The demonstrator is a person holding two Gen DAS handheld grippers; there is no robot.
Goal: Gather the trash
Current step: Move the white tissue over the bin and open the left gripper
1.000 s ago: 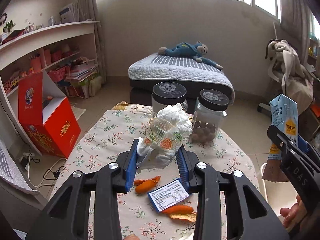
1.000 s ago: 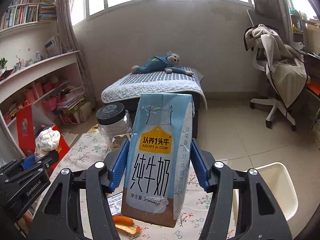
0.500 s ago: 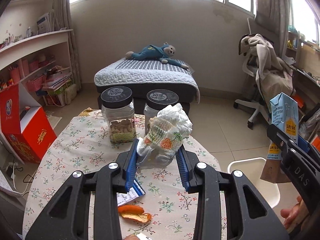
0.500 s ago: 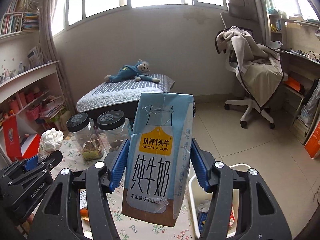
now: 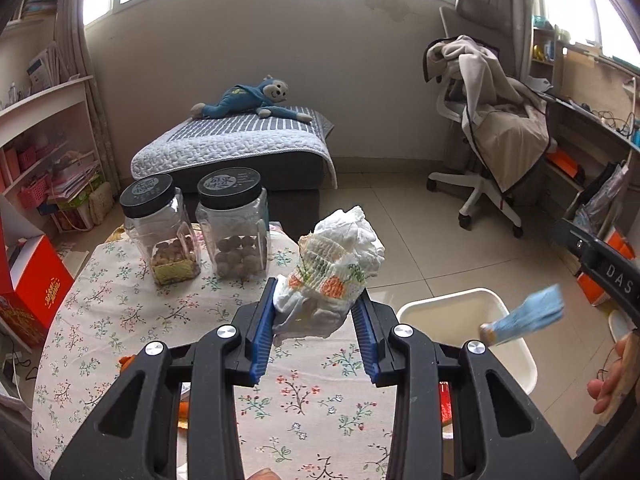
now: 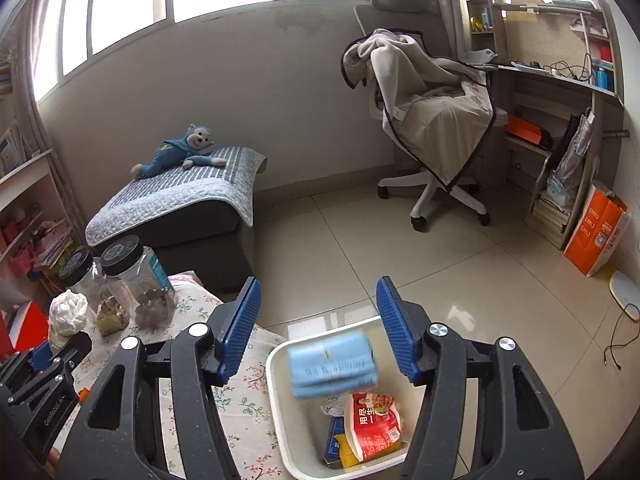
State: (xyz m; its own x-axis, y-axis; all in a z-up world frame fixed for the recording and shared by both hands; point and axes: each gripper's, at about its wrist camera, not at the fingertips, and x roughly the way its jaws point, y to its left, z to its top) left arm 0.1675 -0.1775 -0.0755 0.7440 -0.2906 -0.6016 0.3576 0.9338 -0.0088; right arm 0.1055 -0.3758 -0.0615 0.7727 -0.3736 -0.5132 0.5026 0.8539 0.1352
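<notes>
The right gripper (image 6: 316, 330) has just been opening; its fingers stand apart with nothing pressed between them. The blue milk carton (image 6: 333, 364), blurred, is in the air just above the white bin (image 6: 280, 396) on the floor right of the table (image 5: 132, 312). The left gripper (image 5: 316, 330) grips a crumpled wad of paper (image 5: 336, 276) over the table's right edge.
</notes>
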